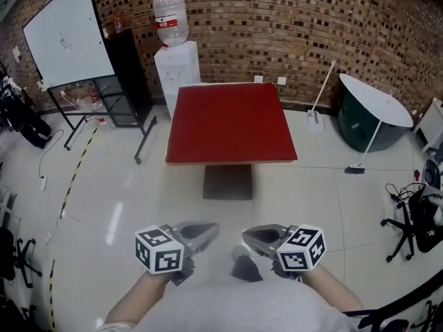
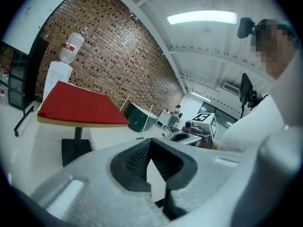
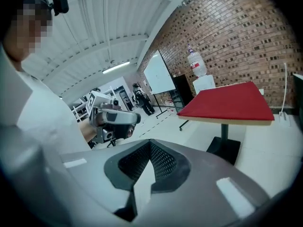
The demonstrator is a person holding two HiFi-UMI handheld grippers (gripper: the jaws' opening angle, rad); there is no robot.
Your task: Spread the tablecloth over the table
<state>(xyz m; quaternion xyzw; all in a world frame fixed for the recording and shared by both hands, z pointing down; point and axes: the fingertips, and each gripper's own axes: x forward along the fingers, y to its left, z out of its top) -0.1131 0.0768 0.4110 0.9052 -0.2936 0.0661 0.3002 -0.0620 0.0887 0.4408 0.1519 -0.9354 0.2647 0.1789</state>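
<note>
Red tablecloth (image 1: 230, 122) is seen lying flat across the whole top of the worktop (image 1: 232, 163). The worktop's pale edge shows beneath the cloth's near hem, and its dark pedestal base (image 1: 227, 182) is planted on the white floor (image 1: 311, 199). Well short of the worktop, on the person's side of it, both claws are held close to the body. The left claw (image 1: 208, 229) is clenched, its dark ribbed pads pressed together with nothing caught between them, as shown in the left gripper view. The right claw (image 1: 253, 236) is likewise clenched and empty. The two tips are turned inward toward each other, near but apart, and neither the cloth nor the worktop is touched. Beyond the worktop's far edge a white water dispenser (image 1: 177, 68), topped by a bottle (image 1: 170, 16), is set against the brick wall (image 1: 311, 19). Off the worktop's far left corner a whiteboard (image 1: 68, 33) is mounted on a dark frame.
</note>
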